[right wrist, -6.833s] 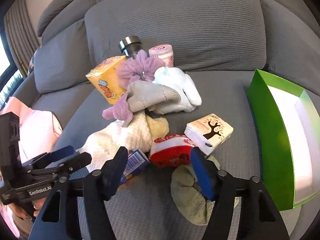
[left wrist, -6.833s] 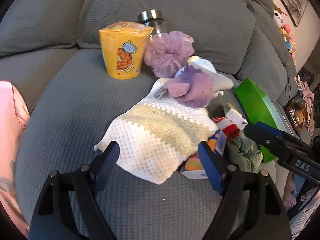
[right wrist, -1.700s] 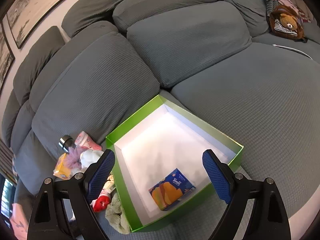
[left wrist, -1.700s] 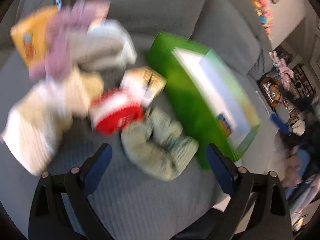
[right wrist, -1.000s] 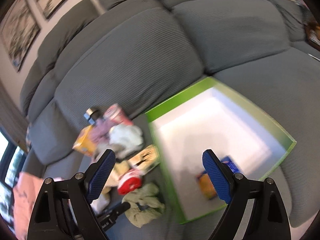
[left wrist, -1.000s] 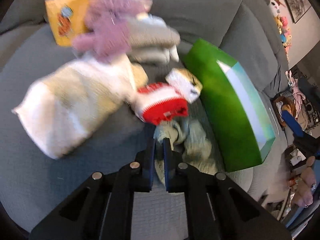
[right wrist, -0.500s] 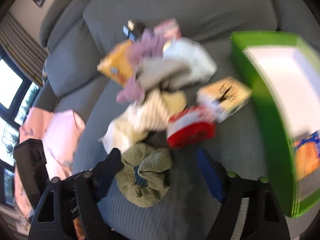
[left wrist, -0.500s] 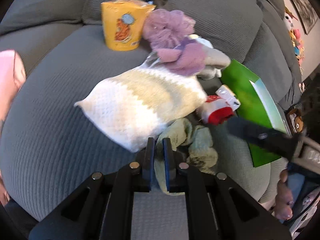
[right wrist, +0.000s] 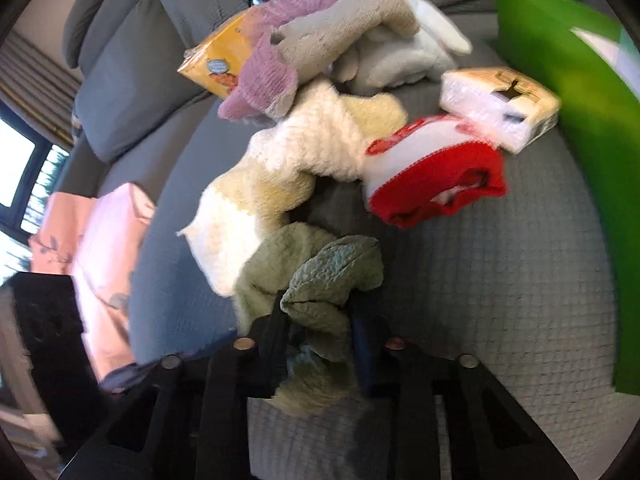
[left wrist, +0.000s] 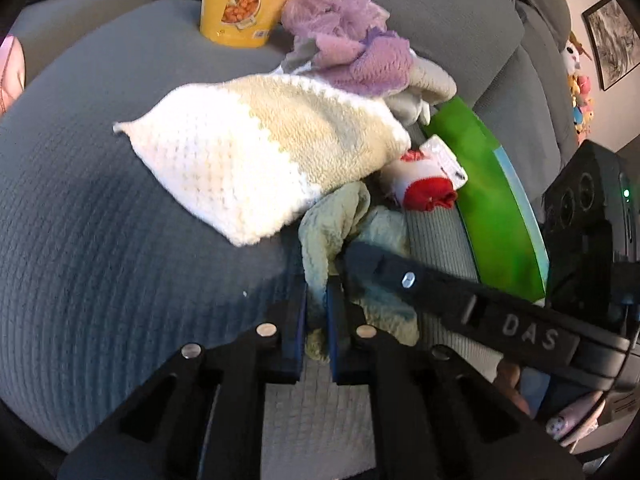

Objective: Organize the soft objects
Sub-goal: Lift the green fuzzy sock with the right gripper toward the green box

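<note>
A pale green cloth (left wrist: 340,220) lies crumpled on the grey sofa seat, in front of a pile of soft things. My left gripper (left wrist: 318,312) is shut on one fold of it. My right gripper (right wrist: 320,320) comes in from the right, and its arm (left wrist: 460,300) crosses the left wrist view. Its jaws are closing, with a bunched part of the green cloth (right wrist: 328,280) squeezed between the pads. Just behind lie a cream and white knitted cloth (left wrist: 256,152) and a red and white sock (right wrist: 436,172).
A green box (right wrist: 580,120) stands open at the right. The pile also holds a tissue pack (right wrist: 500,104), a purple knit (left wrist: 372,64), a purple puff (left wrist: 332,12), a yellow carton (left wrist: 236,0) and white plush (right wrist: 400,48). A pink cloth (right wrist: 100,240) lies at the left.
My right gripper swung down from above the green box to the pile and closed around the green cloth. My left gripper stayed shut on the cloth and shifted a little.
</note>
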`<state>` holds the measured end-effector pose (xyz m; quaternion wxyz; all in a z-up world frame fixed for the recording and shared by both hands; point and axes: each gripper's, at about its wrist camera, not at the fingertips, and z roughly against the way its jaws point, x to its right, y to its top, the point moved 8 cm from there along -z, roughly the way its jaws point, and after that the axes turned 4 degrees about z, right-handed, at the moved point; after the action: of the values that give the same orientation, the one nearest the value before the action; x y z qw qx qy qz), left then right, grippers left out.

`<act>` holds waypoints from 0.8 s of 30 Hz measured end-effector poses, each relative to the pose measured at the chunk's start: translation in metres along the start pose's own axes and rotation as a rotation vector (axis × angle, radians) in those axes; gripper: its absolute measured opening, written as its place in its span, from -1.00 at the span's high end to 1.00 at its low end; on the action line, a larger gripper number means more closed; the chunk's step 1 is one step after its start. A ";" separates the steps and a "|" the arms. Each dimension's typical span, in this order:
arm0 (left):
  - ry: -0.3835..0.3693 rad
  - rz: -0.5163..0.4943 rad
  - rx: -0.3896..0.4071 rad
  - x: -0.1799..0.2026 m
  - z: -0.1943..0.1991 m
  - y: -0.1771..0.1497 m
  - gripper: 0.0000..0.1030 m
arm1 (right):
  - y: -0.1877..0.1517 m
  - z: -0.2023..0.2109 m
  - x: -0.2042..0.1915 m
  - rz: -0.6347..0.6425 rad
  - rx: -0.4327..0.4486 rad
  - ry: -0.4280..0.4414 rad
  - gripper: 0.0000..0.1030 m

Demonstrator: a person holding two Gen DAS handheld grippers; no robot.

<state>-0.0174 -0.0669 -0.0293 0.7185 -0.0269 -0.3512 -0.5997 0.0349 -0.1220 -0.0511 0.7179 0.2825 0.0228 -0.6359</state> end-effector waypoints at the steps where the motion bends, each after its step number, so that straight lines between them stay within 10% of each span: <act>1: 0.003 -0.006 0.001 0.000 0.000 0.000 0.94 | -0.001 -0.002 -0.001 -0.004 -0.003 0.017 0.53; 24: -0.042 -0.183 0.211 0.082 0.070 0.036 0.95 | 0.027 0.111 -0.049 0.064 0.350 0.088 0.63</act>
<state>-0.0164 -0.0937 0.0812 0.6521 0.0686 -0.4282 -0.6218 0.0143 -0.1256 0.0714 0.6761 0.4312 -0.0658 -0.5938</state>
